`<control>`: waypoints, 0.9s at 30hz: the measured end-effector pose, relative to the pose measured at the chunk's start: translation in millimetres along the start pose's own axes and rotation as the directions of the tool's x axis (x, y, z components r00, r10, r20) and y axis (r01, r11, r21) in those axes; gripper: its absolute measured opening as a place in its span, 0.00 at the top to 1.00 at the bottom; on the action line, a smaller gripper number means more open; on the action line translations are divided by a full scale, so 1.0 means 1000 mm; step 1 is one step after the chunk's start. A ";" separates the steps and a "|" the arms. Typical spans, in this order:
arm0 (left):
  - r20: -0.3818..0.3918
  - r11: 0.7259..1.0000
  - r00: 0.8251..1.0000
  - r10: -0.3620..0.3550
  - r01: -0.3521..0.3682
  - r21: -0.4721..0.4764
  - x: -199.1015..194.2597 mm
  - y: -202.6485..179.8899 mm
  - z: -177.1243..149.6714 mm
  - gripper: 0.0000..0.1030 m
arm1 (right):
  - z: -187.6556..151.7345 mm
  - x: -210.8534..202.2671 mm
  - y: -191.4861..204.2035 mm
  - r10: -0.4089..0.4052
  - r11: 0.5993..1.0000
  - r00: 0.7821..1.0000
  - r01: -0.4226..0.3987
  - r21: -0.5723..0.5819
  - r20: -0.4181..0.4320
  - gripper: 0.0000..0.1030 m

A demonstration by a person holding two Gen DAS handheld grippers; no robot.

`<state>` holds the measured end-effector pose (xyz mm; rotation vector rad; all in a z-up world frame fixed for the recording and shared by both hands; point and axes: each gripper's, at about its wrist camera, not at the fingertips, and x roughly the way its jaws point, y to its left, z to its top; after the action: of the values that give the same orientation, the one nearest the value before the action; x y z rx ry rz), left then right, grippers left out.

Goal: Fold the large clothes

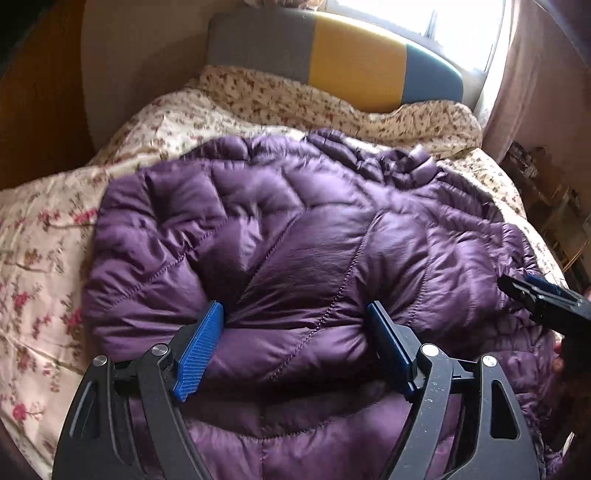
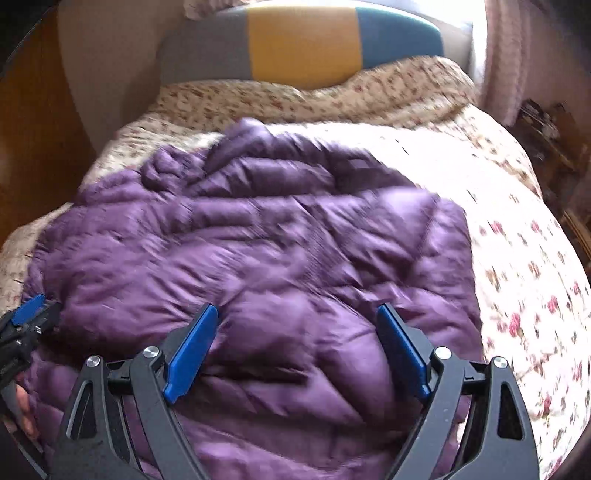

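Observation:
A puffy purple quilted jacket lies folded over on the flowered bed, its collar toward the headboard. My left gripper stands wide open at the jacket's near folded edge, and a thick roll of fabric bulges between its blue pads. In the right wrist view the jacket is blurred; my right gripper is wide open just over its near right part, with fabric below the pads. Each gripper shows at the edge of the other's view: the right gripper and the left gripper.
The flowered quilt covers the bed, with bare quilt right of the jacket. A grey, yellow and blue headboard stands at the far end under a bright window. Wooden furniture is left; a cluttered shelf right.

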<state>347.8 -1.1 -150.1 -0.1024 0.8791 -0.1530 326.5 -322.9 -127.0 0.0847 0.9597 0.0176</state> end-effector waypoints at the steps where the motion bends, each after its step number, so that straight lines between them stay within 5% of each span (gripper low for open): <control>1: -0.005 1.000 1.000 -0.003 0.003 -0.004 0.003 0.001 -0.002 0.23 | -0.003 0.006 0.001 -0.004 1.000 1.000 0.004 -0.003 -0.006 0.13; 12: -0.014 1.000 1.000 0.007 -0.007 -0.012 0.009 0.004 -0.005 0.16 | -0.005 0.025 0.010 -0.046 0.999 0.999 0.045 -0.029 -0.014 0.07; 15: -0.004 0.999 1.000 0.026 -0.026 -0.031 -0.011 0.005 -0.005 0.04 | 0.000 0.015 0.008 -0.041 0.999 0.999 0.040 -0.027 -0.029 0.06; 27: 0.095 1.000 0.996 -0.001 -0.001 0.017 -0.102 0.010 -0.057 0.04 | -0.052 -0.047 0.011 0.002 0.995 0.998 -0.008 -0.095 -0.068 0.04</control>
<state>240.4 25.6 -110.1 -0.0932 0.7831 -0.1544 257.4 -311.0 -117.5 -0.0016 1.0248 0.0714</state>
